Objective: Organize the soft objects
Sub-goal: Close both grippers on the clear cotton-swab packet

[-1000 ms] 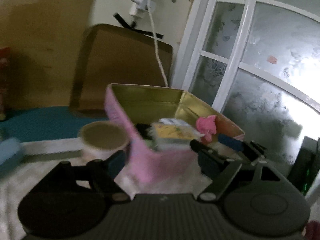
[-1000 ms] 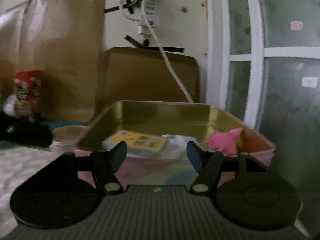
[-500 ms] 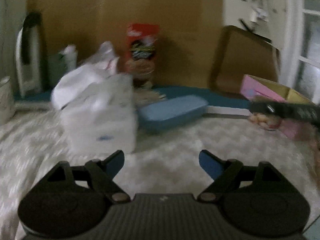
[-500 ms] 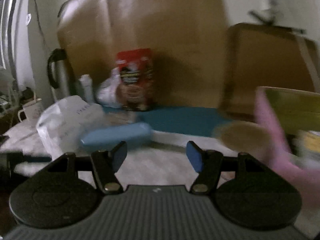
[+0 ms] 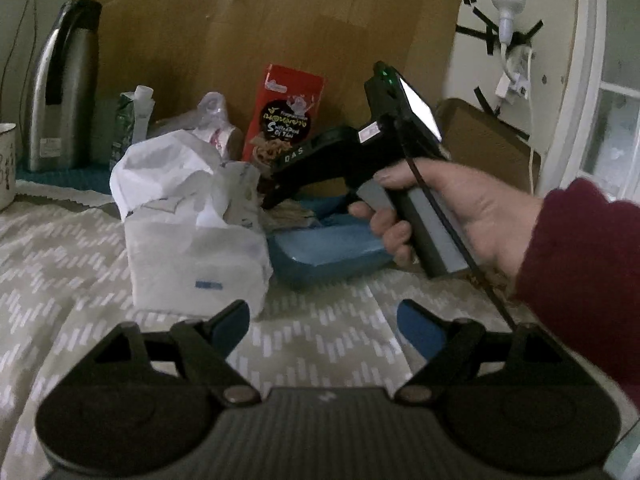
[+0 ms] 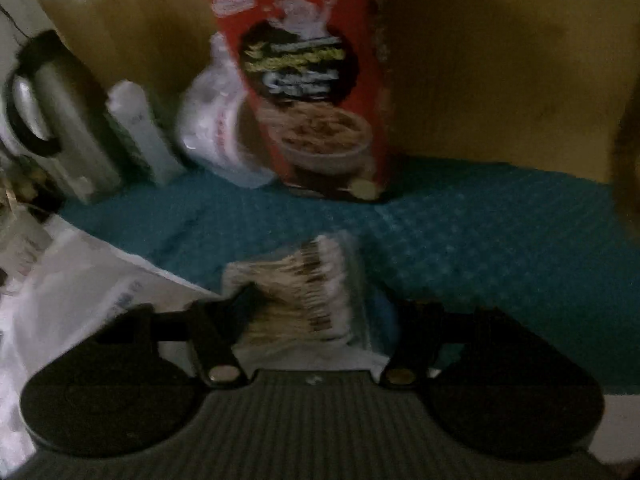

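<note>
The right tool (image 6: 316, 312) has its two fingers spread apart on either side of a clear plastic packet of cotton swabs (image 6: 308, 284), which lies on the teal woven mat (image 6: 500, 248) just in front of the red cardboard cereal box (image 6: 304, 80). The picture is blurred, so whether the pads already touch the packet is hard to say; they look to be around it, not clamped. To do this pick well, the fingers should go low along the packet's sides, square to its long edges, and close slowly so the slippery film does not squirt out. A lift straight up would keep it clear of the cereal box behind.

The left tool (image 5: 324, 320) hangs open and empty over the grey-and-white patterned cloth (image 5: 60, 280) on the bench. Ahead of it the right hand (image 5: 452, 208) grips the black handle of the other device.

As for containers: a soft white tissue pack (image 5: 196, 256) has loose sheets spilling from its top. Beside it lies a flat blue plastic case (image 5: 328, 256), closed, contents hidden. At the back stand a steel thermos jug (image 5: 60, 92), a small green drink carton (image 5: 132, 116) and a knotted clear plastic bag (image 5: 212, 120); what they hold cannot be seen.
</note>
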Action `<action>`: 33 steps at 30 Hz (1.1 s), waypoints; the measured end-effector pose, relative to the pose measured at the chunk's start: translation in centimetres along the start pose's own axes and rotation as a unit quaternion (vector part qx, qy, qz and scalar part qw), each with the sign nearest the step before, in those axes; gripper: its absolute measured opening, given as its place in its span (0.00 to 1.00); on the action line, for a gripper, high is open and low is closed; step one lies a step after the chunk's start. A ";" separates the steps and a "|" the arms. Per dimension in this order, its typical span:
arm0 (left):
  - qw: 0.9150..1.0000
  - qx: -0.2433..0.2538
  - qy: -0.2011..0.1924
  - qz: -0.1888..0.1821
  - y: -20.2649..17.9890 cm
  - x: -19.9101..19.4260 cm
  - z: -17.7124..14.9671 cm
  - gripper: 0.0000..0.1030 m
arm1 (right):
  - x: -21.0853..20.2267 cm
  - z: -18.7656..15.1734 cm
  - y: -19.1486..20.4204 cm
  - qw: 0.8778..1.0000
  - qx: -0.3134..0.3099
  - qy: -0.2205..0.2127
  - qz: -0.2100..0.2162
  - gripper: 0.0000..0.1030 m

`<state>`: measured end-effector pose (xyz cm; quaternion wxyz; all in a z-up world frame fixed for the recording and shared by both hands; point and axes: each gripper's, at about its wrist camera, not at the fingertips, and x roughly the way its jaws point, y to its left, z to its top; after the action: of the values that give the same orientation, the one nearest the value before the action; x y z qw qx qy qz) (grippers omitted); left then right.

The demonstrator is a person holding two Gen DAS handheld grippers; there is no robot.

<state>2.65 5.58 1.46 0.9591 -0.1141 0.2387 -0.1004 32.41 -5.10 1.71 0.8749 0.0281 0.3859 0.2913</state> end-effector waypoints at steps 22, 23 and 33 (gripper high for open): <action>0.997 -0.049 0.032 -0.052 -0.7 -0.2 -0.1 0.79 | -22.2 -23.0 -6.8 0.992 0.052 -0.116 -0.008 0.30; 0.995 -0.051 0.044 -0.075 -1.6 0.0 -0.3 0.79 | -22.7 -24.3 -7.4 0.990 0.067 -0.122 -0.009 0.31; 0.976 -0.025 0.152 -0.150 -10.3 3.8 -1.1 0.73 | -26.7 -29.4 -6.6 0.978 0.007 -0.203 -0.056 0.60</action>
<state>4.02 -5.41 1.60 0.8822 -0.1559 0.3647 -0.2537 1.06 -29.94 -3.12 0.9498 0.0711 0.2033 0.2270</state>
